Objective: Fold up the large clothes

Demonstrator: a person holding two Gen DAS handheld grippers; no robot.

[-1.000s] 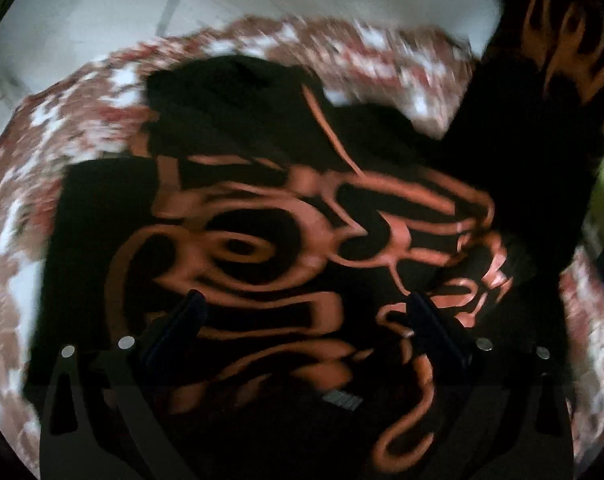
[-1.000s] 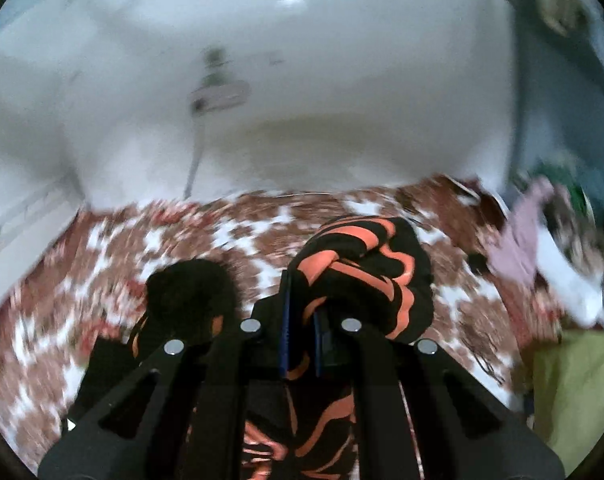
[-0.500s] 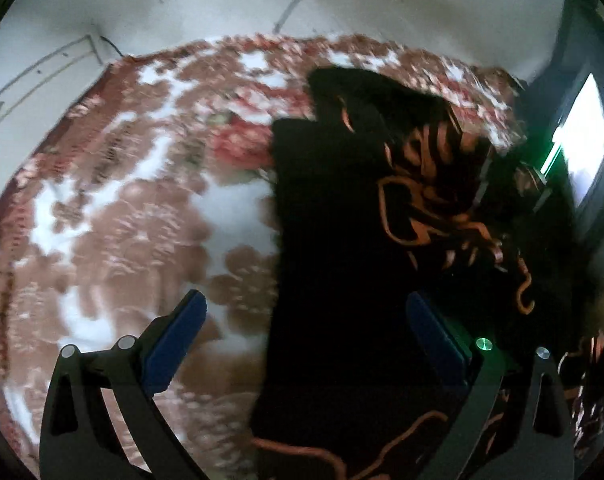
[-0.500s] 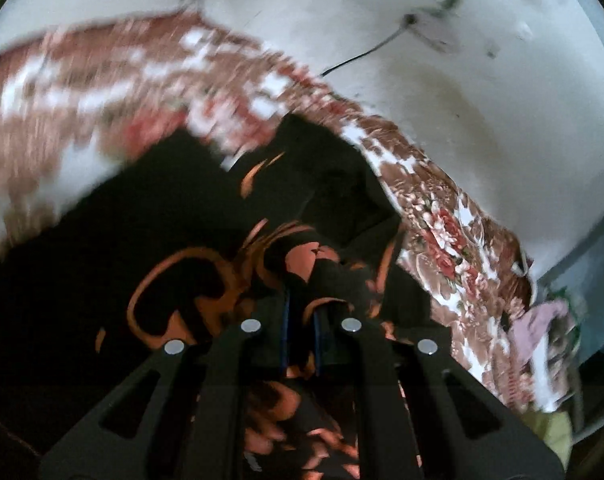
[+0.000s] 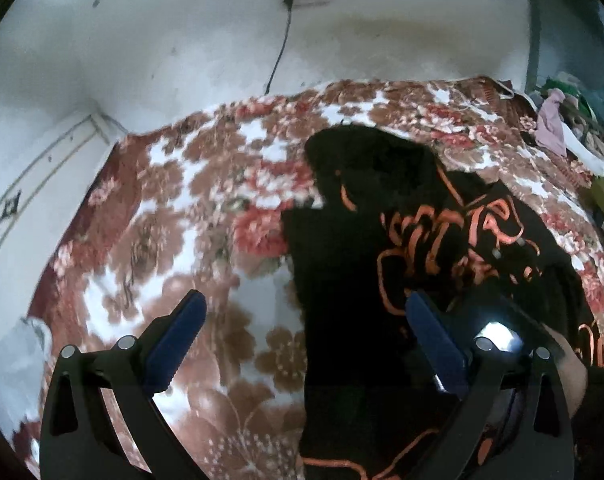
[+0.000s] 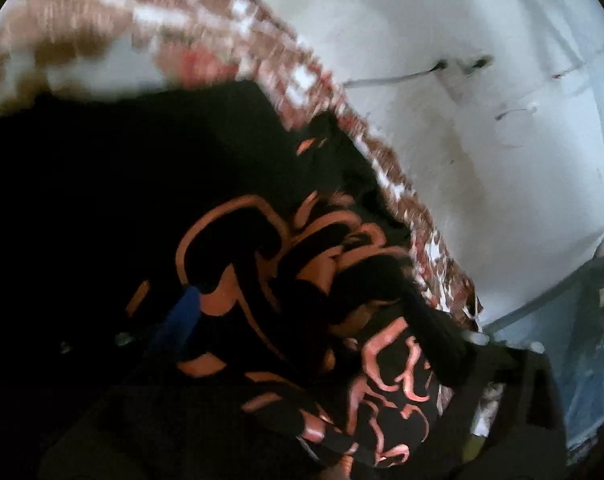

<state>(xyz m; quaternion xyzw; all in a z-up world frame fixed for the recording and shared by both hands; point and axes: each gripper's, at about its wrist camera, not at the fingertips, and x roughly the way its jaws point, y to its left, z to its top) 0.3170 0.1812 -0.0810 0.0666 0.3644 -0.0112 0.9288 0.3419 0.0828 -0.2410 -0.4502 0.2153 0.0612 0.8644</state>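
Note:
A black garment with orange swirl print (image 5: 382, 248) lies on a red, brown and white floral blanket (image 5: 174, 208). My left gripper (image 5: 302, 332) is open and empty, its blue pads wide apart above the garment's left edge. In the right wrist view the garment (image 6: 230, 248) fills the lower left. Only one blue pad (image 6: 180, 320) of my right gripper shows among the folds; the rest is covered by cloth, so its state is unclear.
A white wall (image 5: 182, 40) with a hanging cable (image 5: 280, 52) backs the bed. A pile of mixed clothes (image 5: 562, 128) sits at the far right. A white cloth (image 5: 10, 364) lies at the blanket's left edge.
The right gripper has swung down into the garment, and cloth now covers its fingers. The left gripper has tilted up, showing more wall and blanket; it stays open.

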